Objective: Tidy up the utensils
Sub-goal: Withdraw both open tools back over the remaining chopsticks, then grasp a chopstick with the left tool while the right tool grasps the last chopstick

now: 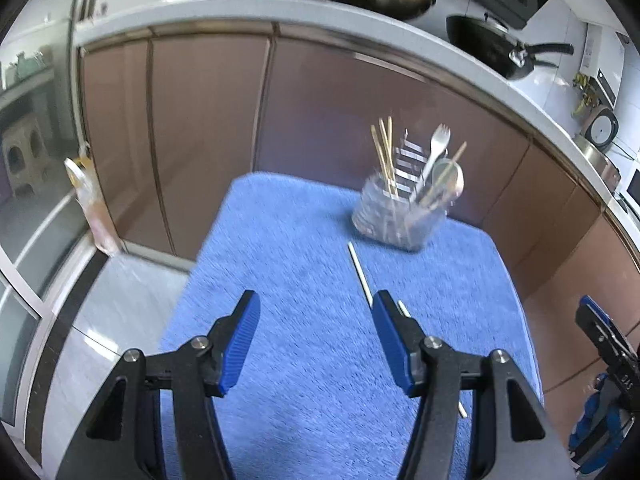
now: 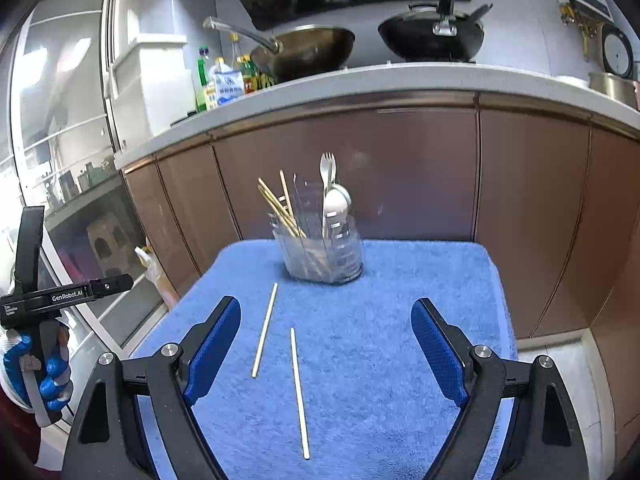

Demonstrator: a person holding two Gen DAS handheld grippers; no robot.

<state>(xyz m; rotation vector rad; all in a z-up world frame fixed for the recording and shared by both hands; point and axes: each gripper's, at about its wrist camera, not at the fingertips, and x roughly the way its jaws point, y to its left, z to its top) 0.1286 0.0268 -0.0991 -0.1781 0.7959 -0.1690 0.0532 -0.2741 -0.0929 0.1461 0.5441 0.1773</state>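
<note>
Right wrist view showed two thin wooden chopsticks point(image 2: 265, 330) lying loose on the blue towel-covered tabletop point(image 2: 400, 320). The clear plastic utensil holder point(image 2: 320, 256) stood at twelve o'clock. The right claw point(image 2: 326, 344) and left claw point(image 1: 316, 340) were wide open, gripping nothing.

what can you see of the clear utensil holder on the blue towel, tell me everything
The clear utensil holder looks like ribbed see-through plastic with a darker base. It stands upright at the far end of the blue towel, near the brown cabinet fronts. Inside, several wooden chopsticks lean to one side; a pale fork and spoon stand up on the other. Neither hand-held gripper touches it.
</note>
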